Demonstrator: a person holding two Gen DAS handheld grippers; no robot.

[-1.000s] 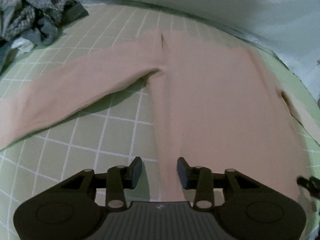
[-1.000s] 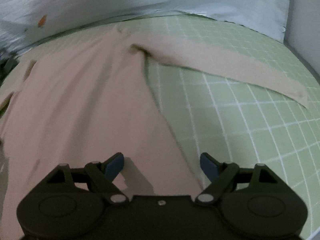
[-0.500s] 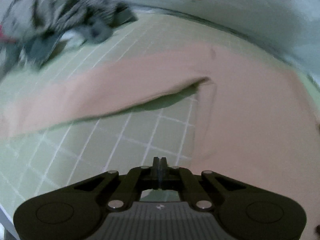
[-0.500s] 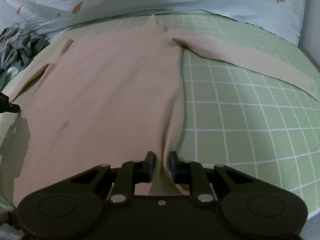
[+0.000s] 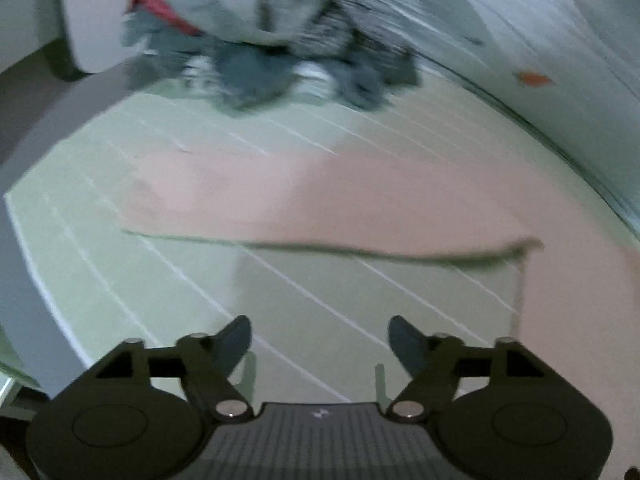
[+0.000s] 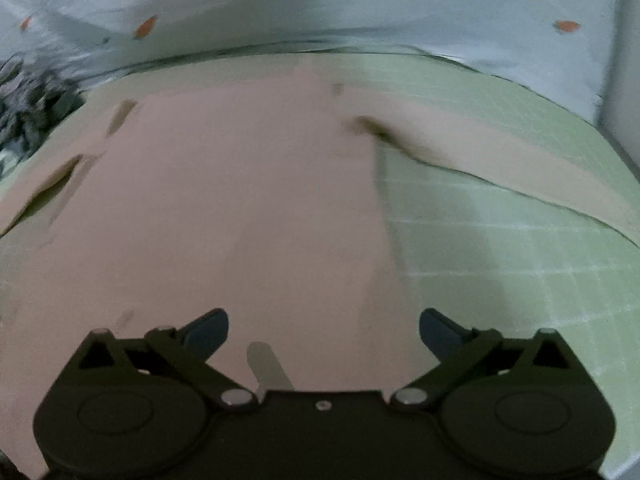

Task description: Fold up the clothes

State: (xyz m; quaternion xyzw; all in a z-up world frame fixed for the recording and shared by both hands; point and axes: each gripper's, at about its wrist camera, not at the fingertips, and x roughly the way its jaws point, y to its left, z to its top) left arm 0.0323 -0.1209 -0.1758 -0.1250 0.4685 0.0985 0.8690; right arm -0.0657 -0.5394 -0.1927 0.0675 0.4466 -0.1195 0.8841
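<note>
A pale pink long-sleeved top (image 6: 248, 200) lies flat on a green checked sheet (image 6: 500, 248). Its right sleeve (image 6: 500, 160) stretches off to the right. My right gripper (image 6: 324, 328) is open just above the top's lower body, nothing between its fingers. In the left wrist view the other sleeve (image 5: 320, 200) runs across the frame, with the body (image 5: 580, 300) at the right. My left gripper (image 5: 320, 340) is open over bare sheet (image 5: 320, 300) in front of that sleeve, holding nothing. Both views are blurred.
A heap of grey, patterned and red clothes (image 5: 260, 48) lies beyond the left sleeve near the bed's corner. A pale blue quilt with small orange prints (image 6: 360, 8) borders the far side. The bed's edge (image 5: 24, 272) drops off at the left.
Both grippers shut on the top's hem half a second ago and are open again now. The left gripper has swung left toward the sleeve; the right has moved forward over the body.
</note>
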